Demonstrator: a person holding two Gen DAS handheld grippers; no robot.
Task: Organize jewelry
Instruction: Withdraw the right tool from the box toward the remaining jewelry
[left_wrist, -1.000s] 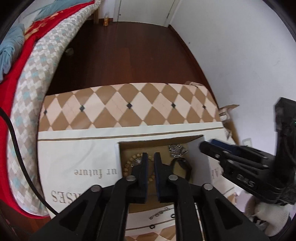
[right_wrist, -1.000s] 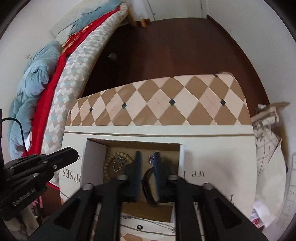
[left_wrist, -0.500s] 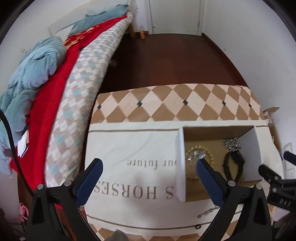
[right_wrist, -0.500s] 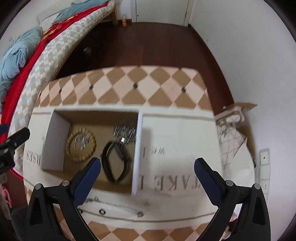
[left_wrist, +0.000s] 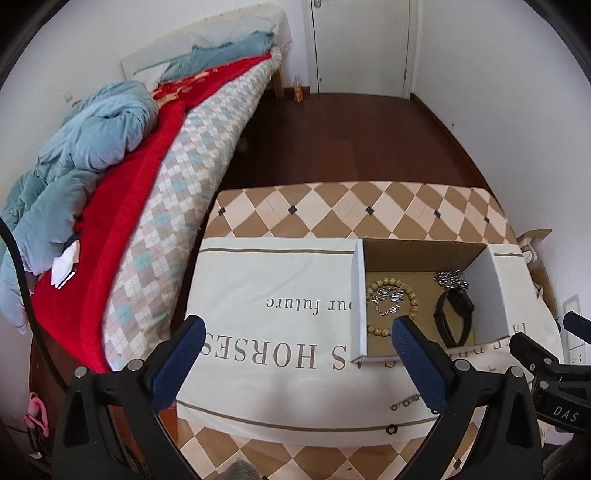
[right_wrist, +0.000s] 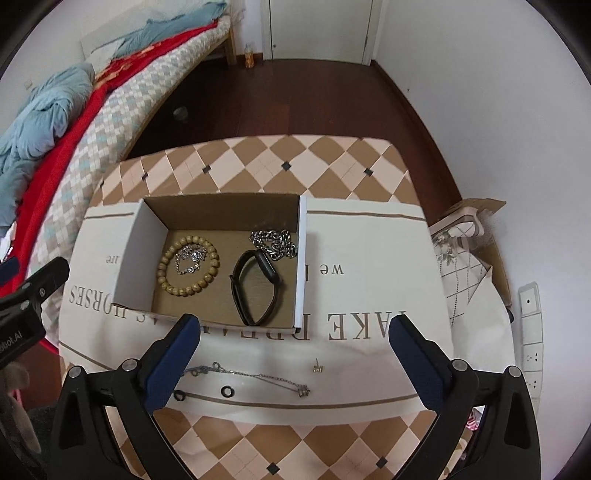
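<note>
An open cardboard box (right_wrist: 301, 258) (left_wrist: 356, 295) stands on a cream cloth. Inside lie a wooden bead bracelet (right_wrist: 188, 266) (left_wrist: 393, 308) with a small silver chain (right_wrist: 190, 258) in its ring, a black wristband (right_wrist: 256, 286) (left_wrist: 454, 317) and a thick silver chain (right_wrist: 275, 242) (left_wrist: 450, 278). On the cloth in front lie a thin silver necklace (right_wrist: 255, 376), a small earring (right_wrist: 318, 368) and two black rings (right_wrist: 226, 391). My left gripper (left_wrist: 295, 350) and right gripper (right_wrist: 291, 349) are both wide open and empty, held above and in front of the box.
The cream cloth (right_wrist: 369, 295) covers a checkered table (right_wrist: 258, 158). A bed (left_wrist: 129, 166) with red and blue bedding runs along the left. A cardboard box with a patterned bag (right_wrist: 469, 243) and a power strip (right_wrist: 530, 332) lie to the right by the wall.
Both grippers were shut down inside the box; they have opened wide, lifted and pulled back toward me. The bracelets and wristband stay in the box.
</note>
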